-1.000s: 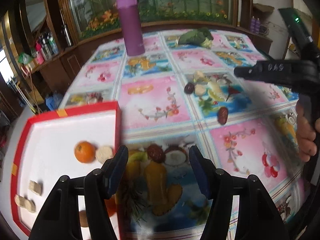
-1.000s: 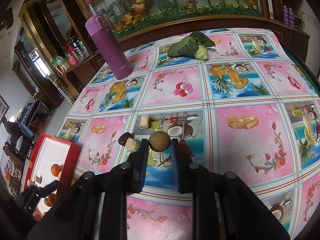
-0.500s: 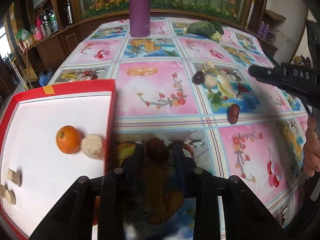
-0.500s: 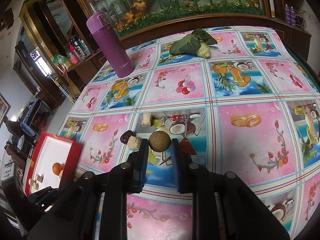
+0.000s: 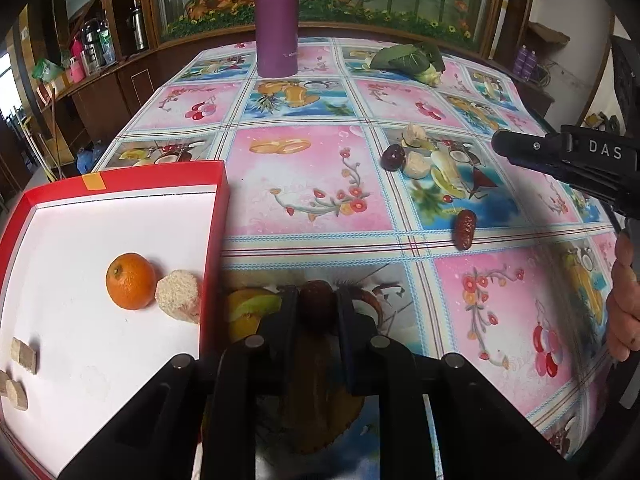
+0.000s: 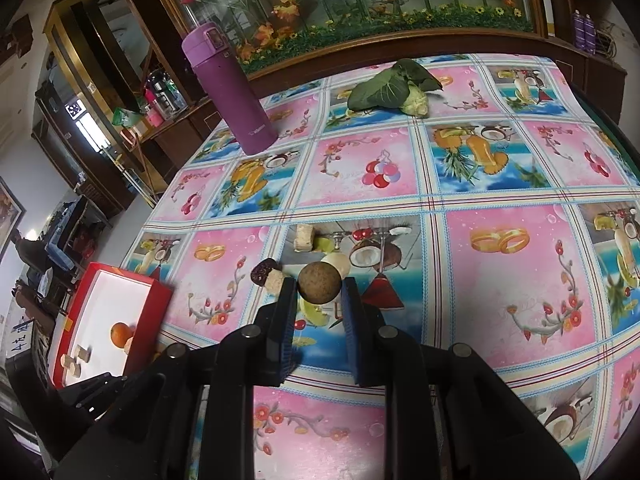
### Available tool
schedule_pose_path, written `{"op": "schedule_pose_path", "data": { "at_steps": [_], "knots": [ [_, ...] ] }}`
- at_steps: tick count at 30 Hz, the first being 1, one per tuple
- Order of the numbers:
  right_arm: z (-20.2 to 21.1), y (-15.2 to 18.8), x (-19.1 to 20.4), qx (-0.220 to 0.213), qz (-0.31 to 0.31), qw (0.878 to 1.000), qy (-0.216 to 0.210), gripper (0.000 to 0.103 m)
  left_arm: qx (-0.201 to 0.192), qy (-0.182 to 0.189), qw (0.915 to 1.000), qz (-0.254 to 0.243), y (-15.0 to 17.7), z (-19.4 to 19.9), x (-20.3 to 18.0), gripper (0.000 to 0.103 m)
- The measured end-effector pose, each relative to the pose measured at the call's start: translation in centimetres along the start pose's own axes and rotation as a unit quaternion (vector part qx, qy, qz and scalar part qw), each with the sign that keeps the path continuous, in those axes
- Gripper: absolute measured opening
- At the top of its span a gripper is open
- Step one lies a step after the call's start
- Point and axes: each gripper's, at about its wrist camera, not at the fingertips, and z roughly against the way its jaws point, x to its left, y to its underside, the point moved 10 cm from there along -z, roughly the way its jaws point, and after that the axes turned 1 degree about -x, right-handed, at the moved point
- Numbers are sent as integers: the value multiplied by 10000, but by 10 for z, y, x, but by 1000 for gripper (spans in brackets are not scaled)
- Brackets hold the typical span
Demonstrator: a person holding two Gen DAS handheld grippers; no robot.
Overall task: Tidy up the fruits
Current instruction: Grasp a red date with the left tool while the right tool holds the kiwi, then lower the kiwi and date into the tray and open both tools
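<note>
Left black two-finger gripper (image 5: 316,312) is closed on a dark red wrinkled date (image 5: 317,310), held just off the right wall of the red cardboard tray with white floor (image 5: 120,184). Right black two-finger gripper (image 6: 320,292) is clamped on a round brown speckled fruit (image 6: 319,283), above the middle of the table and well apart from the tray.

Largest to smallest:
- glossy fruit-print tablecloth (image 5: 312,184) covers the whole table
- tray at the table's left edge, already holding a small orange mandarin (image 5: 130,281), a pale round puffed cake (image 5: 178,296) touching it, and some tan blocks (image 5: 24,355)
- tall purple thermos flask (image 5: 277,16) at the far side
- green leafy vegetable (image 5: 408,62), far right
- loose on the cloth: another dark date (image 5: 464,229), plus a dark plum-like fruit (image 5: 393,158) touching pale chunks

Risks, my read:
- date is pinched near the fingertips; it's slick and oval, so it could squirt out over the tray wall
- left fingers sit close to the wall; a low swing would shove the light tray
- both grippers heading for the tray together could collide

Text: "DAS" on the right gripper body as seen from the left wrist. Small print near the thermos base is unreadable.
</note>
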Motion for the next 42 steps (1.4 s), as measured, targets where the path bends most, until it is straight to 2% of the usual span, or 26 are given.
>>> {"op": "schedule_pose_path", "data": {
  "at_steps": [6, 10, 12, 15, 18, 20, 23, 28, 33, 42],
  "knots": [
    [5, -2, 13, -231, 164, 9995, -99, 24, -347, 149, 9993, -49, -6, 33, -9, 17],
    [3, 0, 30, -274, 92, 9993, -241, 24, -703, 127, 9974, 70, -14, 63, 4, 17],
    [-3, 5, 49, -181, 76, 9988, -445, 24, -869, -31, 9960, 216, -16, 79, 25, 17],
    [-8, 14, 87, -203, 396, 9971, -613, 25, -1060, -316, 9927, 486, -17, 98, 65, 17],
    [-18, 29, 133, 12, 438, 9937, -1029, 25, -1141, -762, 9870, 842, -9, 112, 113, 17],
    [-24, 40, 165, 80, 610, 9911, -1181, 25, -1177, -889, 9836, 1036, -1, 119, 136, 17],
    [-28, 57, 207, 155, 875, 9855, -1442, 25, -1160, -1101, 9803, 1161, 15, 124, 161, 17],
    [-36, 92, 266, 379, 1415, 9745, -1700, 25, -982, -1152, 9810, 1214, 39, 119, 174, 17],
    [-47, 116, 284, 689, 1798, 9666, -1694, 25, -832, -1058, 9830, 1252, 51, 109, 176, 17],
    [-62, 133, 277, 1055, 1951, 9629, -1540, 25, -685, -962, 9853, 1231, 60, 97, 172, 17]
  ]
}}
